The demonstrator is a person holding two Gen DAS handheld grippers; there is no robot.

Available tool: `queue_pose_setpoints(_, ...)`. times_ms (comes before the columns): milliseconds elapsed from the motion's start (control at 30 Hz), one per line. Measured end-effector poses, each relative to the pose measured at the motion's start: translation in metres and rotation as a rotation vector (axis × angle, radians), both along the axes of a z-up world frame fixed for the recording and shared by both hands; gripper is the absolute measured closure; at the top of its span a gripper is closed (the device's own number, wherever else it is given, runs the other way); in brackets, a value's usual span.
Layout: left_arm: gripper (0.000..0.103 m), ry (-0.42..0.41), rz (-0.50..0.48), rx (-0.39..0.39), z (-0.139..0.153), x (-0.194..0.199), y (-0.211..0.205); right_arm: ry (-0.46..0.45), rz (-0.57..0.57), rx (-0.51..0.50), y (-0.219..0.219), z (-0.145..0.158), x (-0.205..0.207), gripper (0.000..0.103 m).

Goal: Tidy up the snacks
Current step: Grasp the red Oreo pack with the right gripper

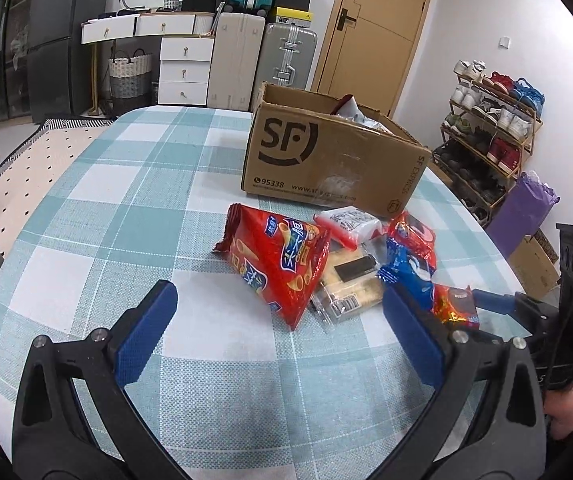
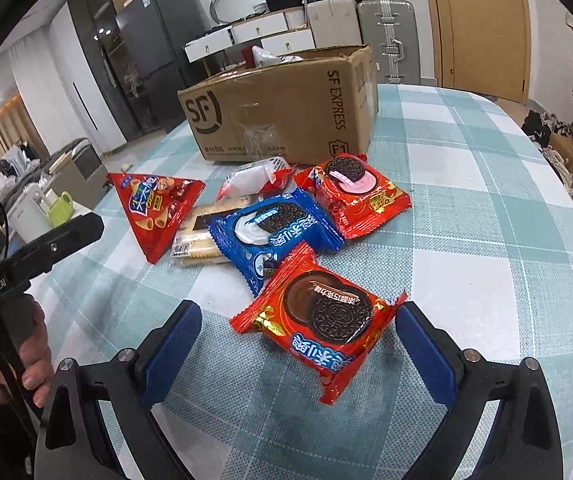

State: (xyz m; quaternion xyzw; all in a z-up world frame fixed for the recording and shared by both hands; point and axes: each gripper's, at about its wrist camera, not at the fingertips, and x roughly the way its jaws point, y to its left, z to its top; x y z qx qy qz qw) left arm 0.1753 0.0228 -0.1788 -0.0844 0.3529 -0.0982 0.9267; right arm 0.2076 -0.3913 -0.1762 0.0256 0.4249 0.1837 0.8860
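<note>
Both wrist views look down, near, sharing the snack pile (image 1: 326, 264).

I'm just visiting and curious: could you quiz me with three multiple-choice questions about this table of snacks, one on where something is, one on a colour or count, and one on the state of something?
1. Where does the cardboard box stand?
A. behind the snack pile
B. on the floor
C. on top of the snacks

2. What colour is the cookie packet lying between the two red cookie packets?
A. green
B. blue
C. yellow

3. How is the right gripper?
A. shut on a packet
B. open around a red cookie packet
C. inside the box

Answers: 1 A, the box sits on the checked tablecloth beyond the snacks. 2 B, its wrapper is blue. 3 B, both blue pads stand apart from the wrapper.
</note>
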Motion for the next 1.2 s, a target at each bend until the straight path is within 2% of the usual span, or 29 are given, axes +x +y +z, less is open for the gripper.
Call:
queue_pose_setpoints(100, 0.0, 0.005, -0.001, -0.001, -0.002, 0.0, -0.001, 0.038, -0.001, -0.021, 0.001, -0.007, 0.005, 0.017)
queue_pose_setpoints(267, 0.0, 0.012, 0.007, -0.008, -0.005, 0.003, 0.0, 0.03, -0.004, -0.014, -0.003, -0.006, 0.005, 0.032)
queue_pose_setpoints(333, 0.0, 0.016, 0.007, -0.011, -0.006, 0.003, 0.0, 0.03, -0.003, -0.008, -0.004, -0.006, 0.005, 0.035)
queue_pose_setpoints(467, 0.0, 0.02, 0.009, -0.013, -0.007, 0.001, 0.001, 0.017, 0.001, -0.001, -0.006, -0.004, 0.002, 0.049)
queue_pose_setpoints(633, 0.0, 0.02, 0.018, -0.002, -0.006, -0.004, 0.003, -0.031, -0.005, -0.002, -0.007, 0.002, -0.005, 0.049)
queue_pose_setpoints(900, 0.0, 0.045, 0.035, -0.002, -0.009, -0.01, 0.011, -0.078, -0.021, 0.077, -0.02, 0.011, -0.011, 0.049)
queue_pose_setpoints(1200, 0.0, 0.046, 0.05, 0.029, -0.003, 0.003, 0.013, -0.127, 0.0, 0.095, -0.02, 0.017, -0.019, 0.049)
